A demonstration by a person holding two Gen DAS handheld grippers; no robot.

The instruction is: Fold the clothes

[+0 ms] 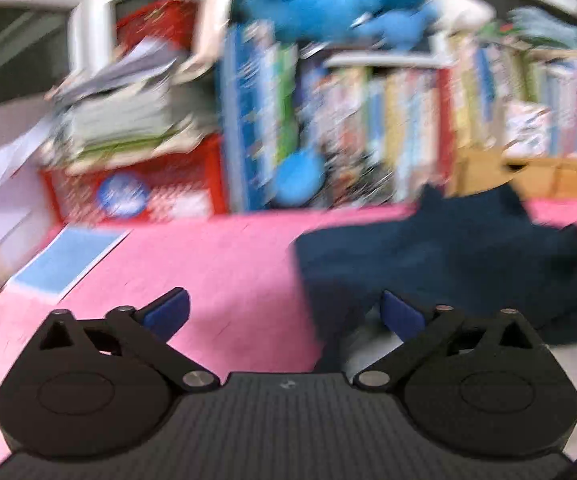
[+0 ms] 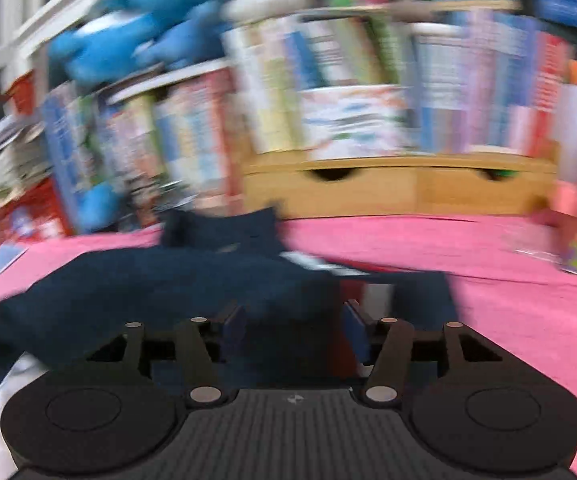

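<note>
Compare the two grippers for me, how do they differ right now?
The left gripper has its jaws spread wide; the right gripper has its jaws set narrower, though also apart. The left gripper looks mostly onto the bare pink tabletop, with the navy garment off to its right; the right gripper sits directly over the navy garment, with cloth between its jaws but not pinched. Both are black with blue pads and face the bookshelf.

The right gripper (image 2: pixel 294 330) hangs over a crumpled navy garment (image 2: pixel 160 280), its blue-padded fingers (image 2: pixel 235 326) parted with only dark cloth seen between them, not pinched. The garment lies on the near left of a pink worktop (image 2: pixel 508 300). At the far edge stand a wooden drawer box (image 2: pixel 400 194), blurred books (image 2: pixel 348 120) and a blue plush toy (image 2: pixel 128 40).
</note>
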